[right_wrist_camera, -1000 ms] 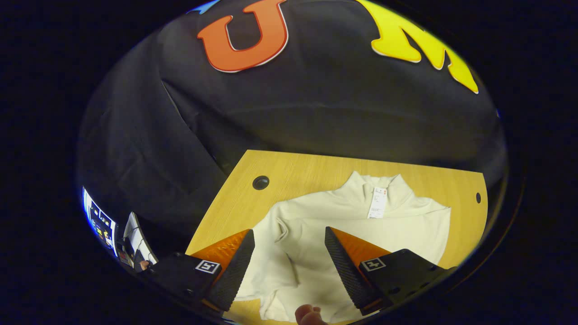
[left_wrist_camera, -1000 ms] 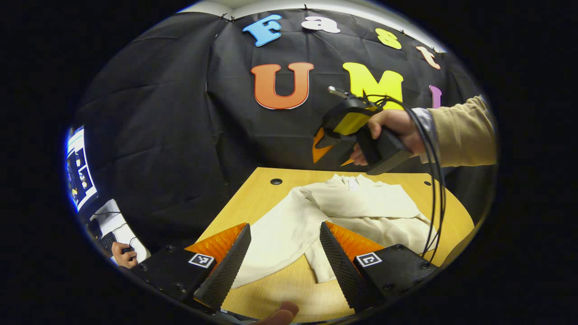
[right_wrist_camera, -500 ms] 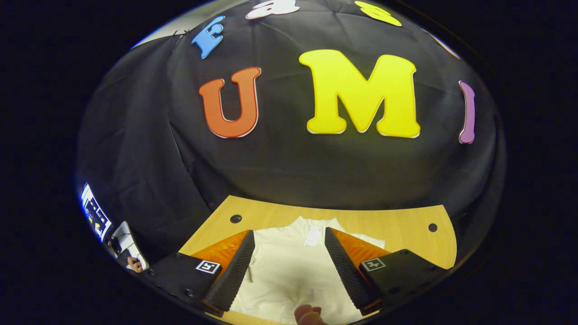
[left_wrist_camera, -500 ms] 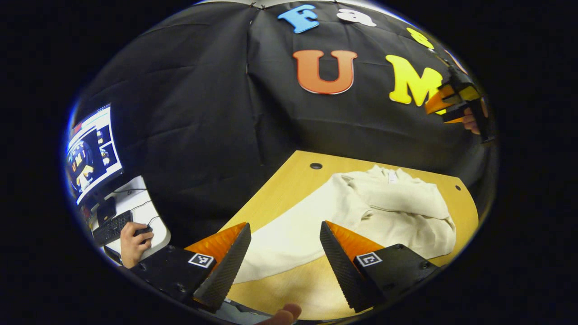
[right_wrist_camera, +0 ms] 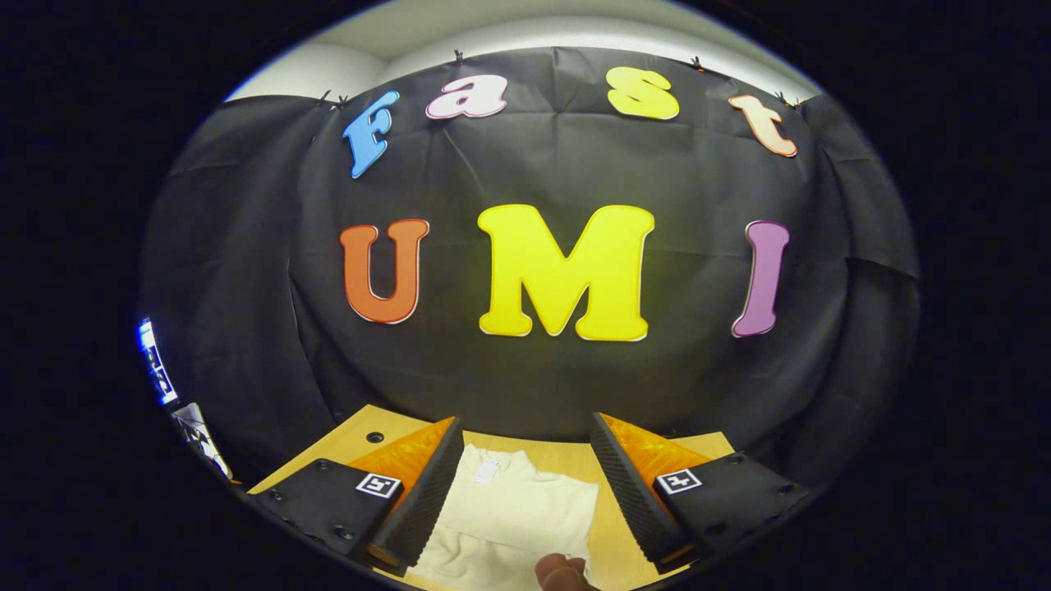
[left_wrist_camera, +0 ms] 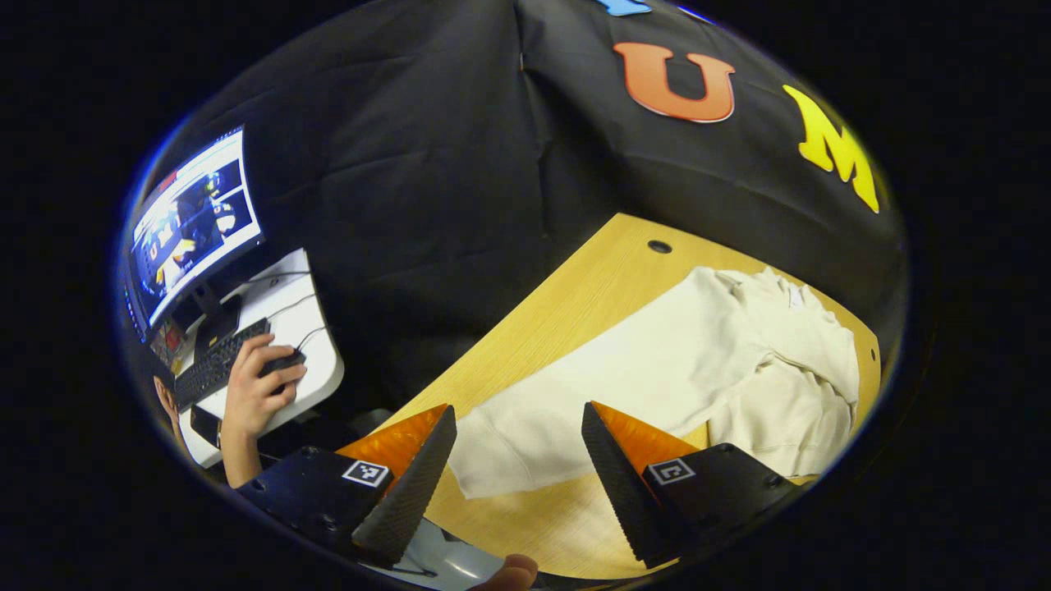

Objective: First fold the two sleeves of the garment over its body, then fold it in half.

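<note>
The cream sweater (left_wrist_camera: 698, 361) is seen lying rumpled on the wooden worktop (left_wrist_camera: 566, 304), one sleeve (left_wrist_camera: 566, 410) stretched out. Both the left gripper (left_wrist_camera: 517, 476) and right gripper (right_wrist_camera: 521, 492) are held above it, jaws spread, nothing pinched.

Premises: a recording booth in a lab or office setting, not a home. Black cloth backdrop (right_wrist_camera: 575, 386) is clipped along its top edge against a pale wall. A light wooden tabletop (left_wrist_camera: 566, 304) with round cable holes stands before it. Beside the booth, a white side desk (left_wrist_camera: 316, 361) carries a lit computer monitor (left_wrist_camera: 193, 226) and black keyboard (left_wrist_camera: 215, 367); a person's hand (left_wrist_camera: 259, 386) rests on a mouse.
</note>
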{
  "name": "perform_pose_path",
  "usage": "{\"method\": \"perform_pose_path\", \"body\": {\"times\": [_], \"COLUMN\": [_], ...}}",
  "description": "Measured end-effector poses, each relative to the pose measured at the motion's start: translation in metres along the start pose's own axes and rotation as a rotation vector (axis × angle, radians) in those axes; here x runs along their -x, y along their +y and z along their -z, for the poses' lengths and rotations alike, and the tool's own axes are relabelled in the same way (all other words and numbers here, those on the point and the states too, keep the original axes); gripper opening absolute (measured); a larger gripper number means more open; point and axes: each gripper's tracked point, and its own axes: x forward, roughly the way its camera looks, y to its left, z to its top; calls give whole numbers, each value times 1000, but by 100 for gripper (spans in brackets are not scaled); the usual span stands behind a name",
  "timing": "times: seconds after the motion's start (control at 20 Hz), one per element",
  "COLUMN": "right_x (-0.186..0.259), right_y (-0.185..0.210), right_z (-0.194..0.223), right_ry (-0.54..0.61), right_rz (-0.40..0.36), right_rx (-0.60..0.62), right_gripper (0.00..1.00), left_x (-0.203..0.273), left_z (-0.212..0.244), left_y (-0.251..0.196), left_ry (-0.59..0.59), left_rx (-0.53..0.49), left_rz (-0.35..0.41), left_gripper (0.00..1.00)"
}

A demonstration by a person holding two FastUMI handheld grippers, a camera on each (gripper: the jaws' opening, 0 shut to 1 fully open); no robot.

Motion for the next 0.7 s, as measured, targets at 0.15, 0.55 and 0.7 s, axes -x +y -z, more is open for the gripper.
{"method": "perform_pose_path", "body": {"times": [0.15,0.55,0.7], "right_x": [29,72,76], "right_y": [-14,26,42], "right_z": [-7,11,15], "right_ry": [-50,-33,-35], "right_rz": [15,-75,-112], "right_rx": [36,-7,10], "right_gripper": [96,96,96], "left_x": [-14,-36,-43], "left_z": [15,56,55], "left_y": [14,37,43], "left_ry": [74,299,319], "left_rx": [59,325,359], "left_rz": [-58,-172,-194], "left_gripper": [98,98,98]}}
